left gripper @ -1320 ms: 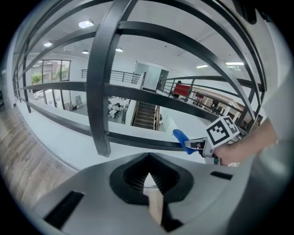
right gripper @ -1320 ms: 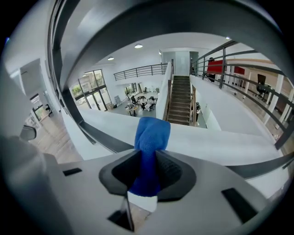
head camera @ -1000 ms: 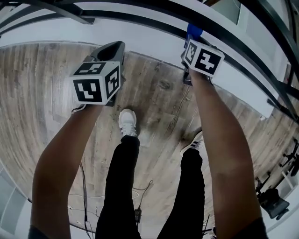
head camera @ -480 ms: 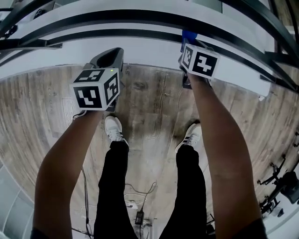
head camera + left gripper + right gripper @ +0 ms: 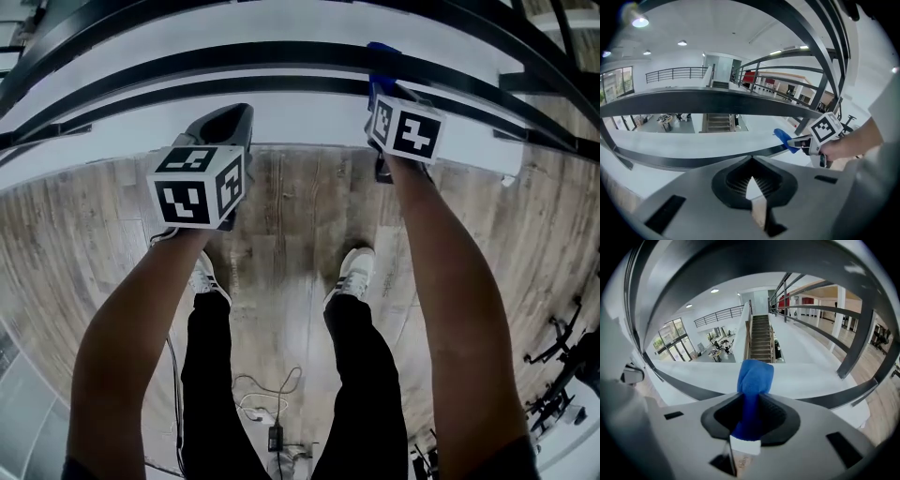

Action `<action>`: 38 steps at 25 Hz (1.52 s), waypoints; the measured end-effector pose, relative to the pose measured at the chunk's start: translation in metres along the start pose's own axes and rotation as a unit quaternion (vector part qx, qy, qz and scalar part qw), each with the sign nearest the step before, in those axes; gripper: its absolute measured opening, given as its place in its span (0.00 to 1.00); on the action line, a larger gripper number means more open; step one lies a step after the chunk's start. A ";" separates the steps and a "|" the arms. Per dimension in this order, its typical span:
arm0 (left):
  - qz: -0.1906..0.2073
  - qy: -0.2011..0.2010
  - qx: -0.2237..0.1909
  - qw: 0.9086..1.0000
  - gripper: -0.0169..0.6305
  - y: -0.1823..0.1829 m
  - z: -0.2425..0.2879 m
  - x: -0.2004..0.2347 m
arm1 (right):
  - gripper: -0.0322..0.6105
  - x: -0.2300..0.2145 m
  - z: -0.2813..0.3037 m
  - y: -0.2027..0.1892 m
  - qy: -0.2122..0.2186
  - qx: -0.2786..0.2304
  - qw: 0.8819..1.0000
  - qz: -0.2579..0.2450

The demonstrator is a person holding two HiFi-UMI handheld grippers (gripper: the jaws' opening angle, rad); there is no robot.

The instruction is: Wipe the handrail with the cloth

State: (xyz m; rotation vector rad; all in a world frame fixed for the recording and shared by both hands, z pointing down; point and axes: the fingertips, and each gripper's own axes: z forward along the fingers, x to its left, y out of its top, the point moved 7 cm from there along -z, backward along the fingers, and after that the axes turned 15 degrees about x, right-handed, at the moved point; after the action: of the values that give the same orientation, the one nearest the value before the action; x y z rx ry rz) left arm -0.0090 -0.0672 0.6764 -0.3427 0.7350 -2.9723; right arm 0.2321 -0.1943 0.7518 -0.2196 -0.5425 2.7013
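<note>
The black metal handrail [image 5: 262,53] curves across the top of the head view, with a second bar [image 5: 234,90] below it. My right gripper [image 5: 380,82] is shut on a blue cloth [image 5: 382,56], whose bunched end lies against the rail. In the right gripper view the cloth [image 5: 752,380] fills the jaws of that gripper [image 5: 751,413] and sticks out over a dark rail [image 5: 689,387]. My left gripper [image 5: 230,117] hangs to the left, short of the rails, shut and holding nothing. In its own view, the left gripper [image 5: 751,180] faces the lower rail [image 5: 684,161], with the cloth [image 5: 785,139] at the right.
Under the rails runs a white ledge [image 5: 309,117]; the floor [image 5: 75,234] is grey wood planks. The person's legs and white shoes [image 5: 349,272] stand below the grippers, with cables [image 5: 258,394] on the floor. Beyond the railing a staircase [image 5: 761,341] drops into an atrium.
The person has stepped along the railing and both feet have shifted left. The rails now sit lower in the head view. The right gripper stays at the rail with the cloth.
</note>
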 end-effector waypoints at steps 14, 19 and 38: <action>0.018 -0.018 0.014 1.000 0.03 0.057 0.080 -0.151 | 0.22 -0.234 -0.039 -0.034 -0.046 -0.005 0.998 0.044; 0.028 -0.036 0.014 0.999 0.03 0.073 0.103 -0.201 | 0.22 -0.299 -0.052 -0.041 -0.061 -0.002 0.997 0.053; -0.024 -0.028 -0.013 0.999 0.03 0.055 -0.012 -0.189 | 0.22 -0.234 -0.170 -0.082 -0.048 -0.029 0.998 -0.001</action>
State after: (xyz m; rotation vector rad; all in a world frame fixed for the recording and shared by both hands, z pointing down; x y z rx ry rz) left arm 0.1727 -0.0890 0.6023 -0.4498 0.7697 -2.9868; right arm 0.5118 -0.1580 0.6468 -0.1056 -0.6495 2.7079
